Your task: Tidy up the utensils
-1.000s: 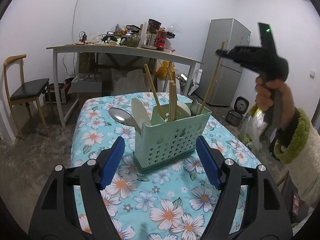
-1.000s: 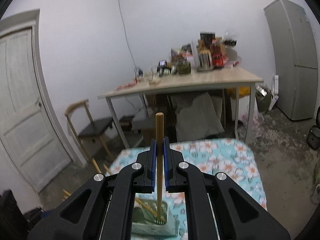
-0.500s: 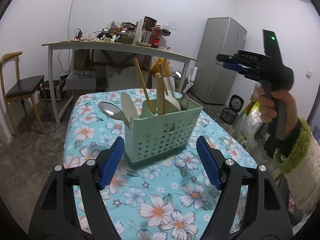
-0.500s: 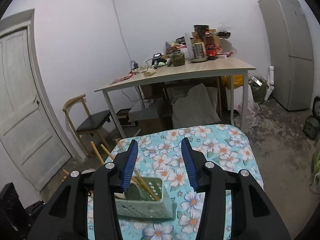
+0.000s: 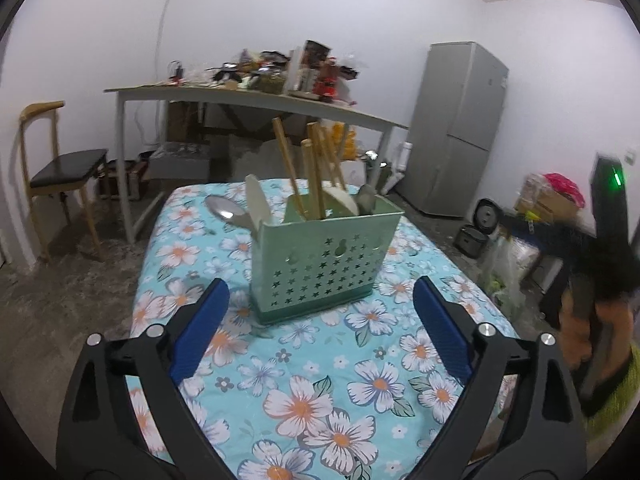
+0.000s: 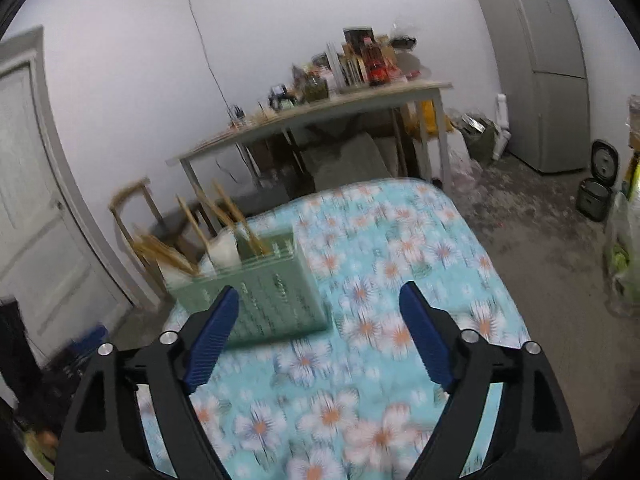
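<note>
Left wrist view: the left hand-held gripper (image 5: 316,336) is opening, nothing between its blue pads. The green utensil caddy (image 5: 320,256) stands upright on the floral counter (image 5: 304,392), just beyond the pads. In the caddy: wooden chopsticks (image 5: 316,172), white spoons, a metal spoon (image 5: 226,209) leaning out at its left. Judgement: approach squarely, avoid tipping the caddy.

Right wrist view, blurred: the right hand-held gripper (image 6: 320,336) is opening, empty. The caddy (image 6: 256,292) sits partly behind its left pad. Judgement: sorting looks nearly finished; clear the chopsticks.
</note>
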Available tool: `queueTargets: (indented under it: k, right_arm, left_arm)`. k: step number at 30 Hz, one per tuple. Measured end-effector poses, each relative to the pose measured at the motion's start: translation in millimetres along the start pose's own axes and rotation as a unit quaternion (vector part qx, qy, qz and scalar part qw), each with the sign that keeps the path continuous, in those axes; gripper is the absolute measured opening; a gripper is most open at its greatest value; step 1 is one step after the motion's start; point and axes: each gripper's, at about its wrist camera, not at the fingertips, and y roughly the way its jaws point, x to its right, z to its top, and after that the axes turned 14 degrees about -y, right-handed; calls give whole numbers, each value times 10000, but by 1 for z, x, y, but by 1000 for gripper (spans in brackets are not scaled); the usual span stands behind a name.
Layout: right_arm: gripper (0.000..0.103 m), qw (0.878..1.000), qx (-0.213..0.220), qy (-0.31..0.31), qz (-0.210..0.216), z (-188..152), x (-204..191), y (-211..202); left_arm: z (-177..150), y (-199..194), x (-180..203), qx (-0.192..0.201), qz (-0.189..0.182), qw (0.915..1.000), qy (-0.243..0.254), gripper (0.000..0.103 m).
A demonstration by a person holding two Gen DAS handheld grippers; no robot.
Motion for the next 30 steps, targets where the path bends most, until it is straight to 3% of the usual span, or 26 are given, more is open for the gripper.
queueTargets:
  k: [5,9,17,22,26,30]
  right_arm:
    - [91,9980,-483,-361,-208,-32,-24,8]
    - [96,9954,-576,-650,-410,-42,-37,6]
    - [97,9880,-743,-988,-923,-46,-40,5]
    - [97,9839,-724,-992,-1297,-44,-37,1]
    - [97,9798,-629,-1169,-1499,-41,-38,-7]
    - [97,9752,-545,-1337,-1679,-40,-38,-13]
  left_arm:
    - [-8,3,3,-73,579,9983,-78,95]
    - [-18,5,3,-16,964,9953,-85,95]
    - [-20,19,3,-33,2015,9793,-167,95]
    - [-18,25,10,24,2553,9668,95,95]
    - [-17,26,13,-29,2682,9634,-4,95]
    - [-18,20,14,76,2573,9657,-353,95]
